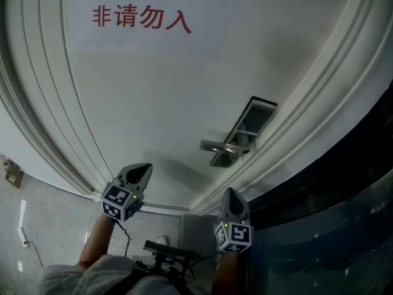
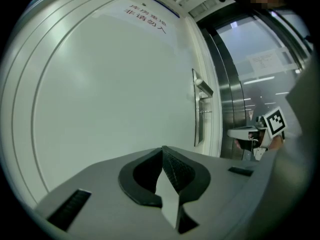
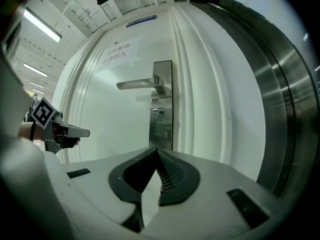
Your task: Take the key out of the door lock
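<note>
- Right tool (image 3: pixel 155 154): jaws closed together with nothing between them. It sits below the handle (image 3: pixel 140 84) and apart from it, aimed at the door (image 1: pixel 153 97).
- Left tool (image 2: pixel 163 156): jaws also closed and empty. It is held well to the left of the handle and lower, touching nothing.
- Handle: a horizontal metal lever. Its free end points left and its pivot sits on a tall, narrow lock plate (image 3: pixel 162 96).
- Key (image 3: pixel 158 112): a small bright piece just below the handle, seated in the lock plate.
- Key direction: it appears to stick straight out of the lock plate. Its long axis is square to the door face, with the head towards the person and the blade inside. It is too small to tell which way the head is turned.
- Step in hand, as a judgement: the approach. Neither tool has reached the key, and the key is not yet out.
- Next move, as a judgement: the right tool must open, rise to just below the handle and close on the key's head. It then pulls straight back along the key's axis without twisting.
- Further out: a notice (image 1: pixel 141 17) with red lettering hangs on the white door, above and left of the handle.
</note>
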The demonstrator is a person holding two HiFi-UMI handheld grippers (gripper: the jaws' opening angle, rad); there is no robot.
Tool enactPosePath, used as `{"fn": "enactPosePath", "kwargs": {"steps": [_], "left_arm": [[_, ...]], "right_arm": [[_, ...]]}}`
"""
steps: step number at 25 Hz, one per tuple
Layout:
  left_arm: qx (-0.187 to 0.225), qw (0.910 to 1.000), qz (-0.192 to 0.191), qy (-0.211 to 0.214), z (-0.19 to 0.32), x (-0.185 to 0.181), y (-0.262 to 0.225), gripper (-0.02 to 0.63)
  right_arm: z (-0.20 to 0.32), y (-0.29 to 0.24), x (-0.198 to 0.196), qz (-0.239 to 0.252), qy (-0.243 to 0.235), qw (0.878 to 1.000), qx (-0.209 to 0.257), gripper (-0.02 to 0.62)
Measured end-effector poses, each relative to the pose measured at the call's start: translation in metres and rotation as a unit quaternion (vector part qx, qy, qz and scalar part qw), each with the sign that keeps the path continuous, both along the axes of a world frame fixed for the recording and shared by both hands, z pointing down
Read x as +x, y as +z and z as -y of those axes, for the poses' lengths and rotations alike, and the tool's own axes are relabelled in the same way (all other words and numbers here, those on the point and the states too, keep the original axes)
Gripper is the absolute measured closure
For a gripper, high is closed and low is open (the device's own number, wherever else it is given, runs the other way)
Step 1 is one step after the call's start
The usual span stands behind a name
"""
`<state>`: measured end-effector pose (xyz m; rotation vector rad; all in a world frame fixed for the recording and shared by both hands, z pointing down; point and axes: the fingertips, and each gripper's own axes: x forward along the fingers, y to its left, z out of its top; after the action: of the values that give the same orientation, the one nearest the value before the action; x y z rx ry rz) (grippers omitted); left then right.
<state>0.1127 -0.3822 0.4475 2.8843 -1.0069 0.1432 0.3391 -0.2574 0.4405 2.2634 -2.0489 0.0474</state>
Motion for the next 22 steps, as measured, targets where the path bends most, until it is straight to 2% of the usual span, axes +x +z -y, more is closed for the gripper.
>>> {"fn": "enactPosePath", "kwargs": {"steps": [6, 12, 15, 20, 22], "left_arm": [[-0.004, 1.0000, -0.001, -0.004, -0.003, -0.006, 0.004, 0.601], [-0.002, 1.0000, 0.000, -0.005, -0.007, -0.012, 0.003, 0.600], [-0.001, 1.0000, 0.000, -0.007, -0.008, -0.014, 0.003, 0.600], [0.000, 0.9999, 0.000, -0.011, -0.010, -0.018, 0.004, 0.601], [0.000, 0.9999, 0.001, -0.012, -0.009, -0.018, 0.004, 0.600]], "right_arm": [[0.000, -0.015, 0.000, -0.037, -0.002, 0.999, 0.012, 0.583], [0.005, -0.038, -0.008, -0.141, 0.005, 0.990, 0.008, 0.583], [0.009, -0.049, -0.008, -0.215, 0.015, 0.976, 0.009, 0.583], [0.018, -0.061, -0.010, -0.337, 0.011, 0.941, -0.001, 0.583], [0.022, -0.067, -0.012, -0.383, 0.016, 0.924, -0.007, 0.583]]}}
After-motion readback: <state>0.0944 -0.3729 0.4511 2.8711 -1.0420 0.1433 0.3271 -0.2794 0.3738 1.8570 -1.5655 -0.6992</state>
